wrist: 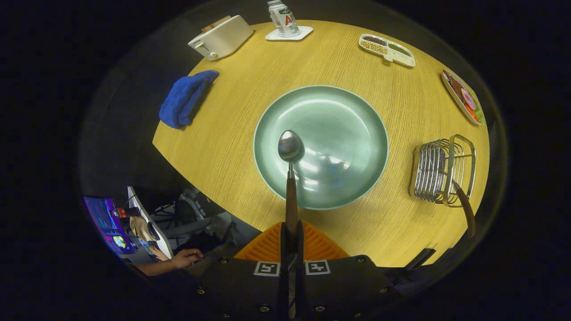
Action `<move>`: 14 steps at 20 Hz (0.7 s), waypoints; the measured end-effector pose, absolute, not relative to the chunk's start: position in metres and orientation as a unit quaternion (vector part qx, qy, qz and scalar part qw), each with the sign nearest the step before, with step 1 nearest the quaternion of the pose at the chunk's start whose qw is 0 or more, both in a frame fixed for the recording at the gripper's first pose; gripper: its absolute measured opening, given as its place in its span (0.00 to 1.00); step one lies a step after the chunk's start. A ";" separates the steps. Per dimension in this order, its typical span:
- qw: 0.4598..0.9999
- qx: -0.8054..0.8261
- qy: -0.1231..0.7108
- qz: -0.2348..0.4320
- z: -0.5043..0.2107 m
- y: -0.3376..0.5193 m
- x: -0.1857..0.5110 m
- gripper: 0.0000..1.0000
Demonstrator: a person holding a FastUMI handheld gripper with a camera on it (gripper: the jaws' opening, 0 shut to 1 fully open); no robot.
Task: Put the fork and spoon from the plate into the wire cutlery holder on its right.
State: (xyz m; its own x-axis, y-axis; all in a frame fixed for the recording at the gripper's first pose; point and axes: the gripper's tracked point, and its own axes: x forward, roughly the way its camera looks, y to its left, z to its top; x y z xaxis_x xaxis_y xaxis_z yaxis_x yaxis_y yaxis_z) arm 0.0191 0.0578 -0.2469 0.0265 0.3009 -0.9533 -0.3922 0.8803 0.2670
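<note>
spoon in closed tongs above plate

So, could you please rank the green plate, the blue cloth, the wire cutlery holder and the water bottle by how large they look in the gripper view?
1. Green plate, clearly largest.
2. Blue cloth and wire cutlery holder look alike; fisheye stretch makes ranking them unsure.
3. Water bottle, smallest, though farthest away and partly cut off.
The gripper holds the spoon above the plate.

Pale green plate; blue cloth; yellow wood-grain table.
</note>
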 end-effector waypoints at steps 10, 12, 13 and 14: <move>0.723 -0.008 0.648 0.240 -0.205 0.020 0.022 0.06; 0.722 -0.001 0.647 0.243 -0.194 0.013 0.022 0.06; 0.723 0.002 0.647 0.244 -0.189 0.008 0.023 0.06; 0.724 0.002 0.646 0.242 -0.182 0.001 0.022 0.06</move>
State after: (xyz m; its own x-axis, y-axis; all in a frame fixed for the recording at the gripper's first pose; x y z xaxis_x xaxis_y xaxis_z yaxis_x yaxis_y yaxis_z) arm 0.0222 0.0009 -0.1821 0.0493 0.3534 -0.9342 -0.3479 0.8828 0.3156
